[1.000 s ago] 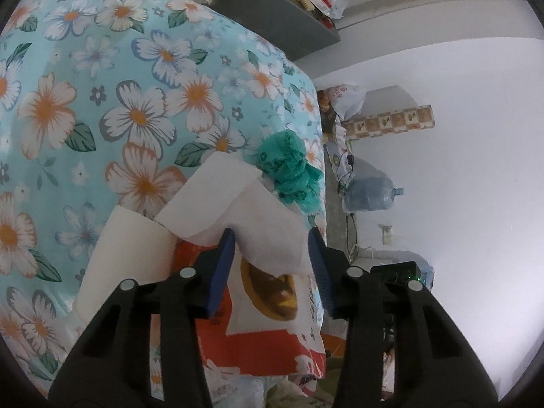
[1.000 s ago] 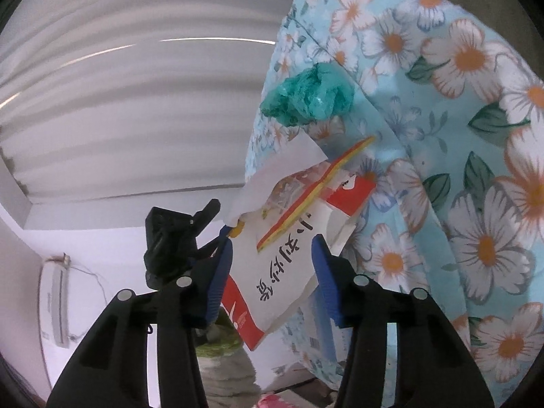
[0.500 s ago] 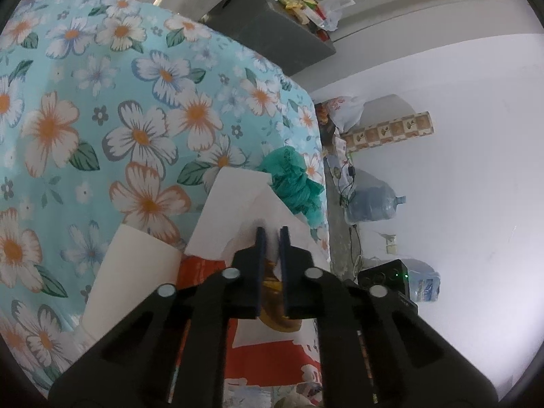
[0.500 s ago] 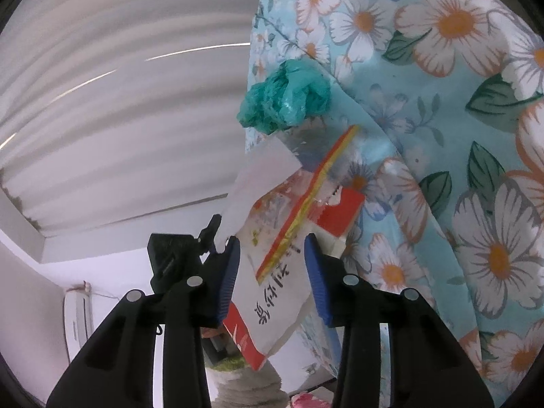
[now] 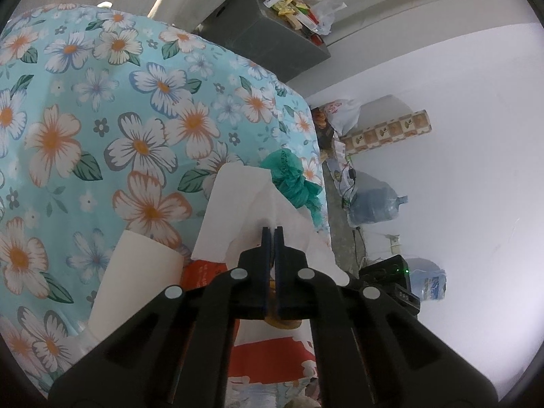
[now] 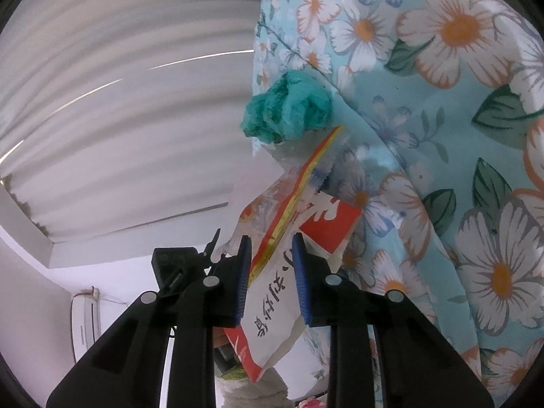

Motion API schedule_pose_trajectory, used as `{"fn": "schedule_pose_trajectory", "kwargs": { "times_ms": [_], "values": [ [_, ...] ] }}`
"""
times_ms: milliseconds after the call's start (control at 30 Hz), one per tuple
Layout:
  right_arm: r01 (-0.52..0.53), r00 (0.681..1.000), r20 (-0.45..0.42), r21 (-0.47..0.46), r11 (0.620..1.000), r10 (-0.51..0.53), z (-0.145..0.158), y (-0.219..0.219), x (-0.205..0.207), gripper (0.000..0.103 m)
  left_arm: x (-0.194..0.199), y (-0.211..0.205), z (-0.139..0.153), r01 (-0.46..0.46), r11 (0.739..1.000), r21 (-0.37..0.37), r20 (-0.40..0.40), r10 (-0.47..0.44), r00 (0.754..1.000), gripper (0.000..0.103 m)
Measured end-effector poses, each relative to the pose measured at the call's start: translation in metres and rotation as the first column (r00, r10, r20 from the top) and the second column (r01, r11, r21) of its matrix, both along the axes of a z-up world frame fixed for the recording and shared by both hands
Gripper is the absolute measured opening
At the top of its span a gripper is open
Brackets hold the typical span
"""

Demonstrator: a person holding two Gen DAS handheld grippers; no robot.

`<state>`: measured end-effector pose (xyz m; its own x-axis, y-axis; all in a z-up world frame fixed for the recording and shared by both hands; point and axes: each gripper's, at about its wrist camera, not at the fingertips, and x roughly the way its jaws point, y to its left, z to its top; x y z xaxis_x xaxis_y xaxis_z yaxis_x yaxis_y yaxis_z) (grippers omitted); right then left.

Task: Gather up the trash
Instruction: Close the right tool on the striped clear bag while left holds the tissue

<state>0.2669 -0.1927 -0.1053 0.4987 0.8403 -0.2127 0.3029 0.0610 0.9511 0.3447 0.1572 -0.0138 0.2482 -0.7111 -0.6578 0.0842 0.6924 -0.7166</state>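
On a blue flowered tablecloth [image 5: 102, 129] lie a white tissue [image 5: 238, 204], a red and white snack bag [image 6: 282, 278], a crumpled green plastic bag [image 5: 292, 180] and a white paper cup [image 5: 136, 282]. My left gripper [image 5: 271, 234] is shut on the tissue's edge, above the snack bag [image 5: 268, 357]. My right gripper [image 6: 270, 258] straddles the snack bag, its blue fingers [image 6: 301, 272] close to both sides with small gaps. The green bag [image 6: 289, 108] lies just beyond it.
A grey shelf [image 5: 268, 37] with small items stands past the table. Water jugs [image 5: 374, 200], a black device [image 5: 391, 278] and bags sit on the floor by the white wall. The table edge runs beside the trash.
My left gripper went from open around the tissue to shut on it. My right gripper has narrowed around the snack bag.
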Motion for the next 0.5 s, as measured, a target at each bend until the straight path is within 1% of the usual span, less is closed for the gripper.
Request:
{"fn": "schedule_pose_trajectory", "kwargs": {
  "times_ms": [100, 267, 433, 500],
  "values": [
    [-0.009, 1.0, 0.015, 0.027, 1.0, 0.009, 0.0008, 0.0037, 0.0017, 0.026, 0.0001, -0.0009, -0.0005, 0.008, 1.0, -0.002, -0.003, -0.008, 1.0, 0.0],
    [-0.006, 1.0, -0.017, 0.026, 1.0, 0.006, -0.006, 0.0059, 0.0025, 0.026, -0.0004, -0.0059, -0.0027, 0.02, 1.0, 0.01, -0.003, -0.02, 1.0, 0.0],
    [0.005, 1.0, -0.012, 0.016, 1.0, -0.005, -0.0054, 0.0046, -0.0003, 0.026, -0.0012, -0.0081, -0.0023, 0.025, 1.0, 0.016, -0.002, -0.025, 1.0, 0.0],
    [0.015, 1.0, -0.005, 0.005, 1.0, -0.015, -0.004, 0.0035, -0.0012, 0.018, -0.0018, -0.0083, -0.0015, 0.025, 1.0, 0.019, 0.001, -0.025, 1.0, 0.0]
  ]
}}
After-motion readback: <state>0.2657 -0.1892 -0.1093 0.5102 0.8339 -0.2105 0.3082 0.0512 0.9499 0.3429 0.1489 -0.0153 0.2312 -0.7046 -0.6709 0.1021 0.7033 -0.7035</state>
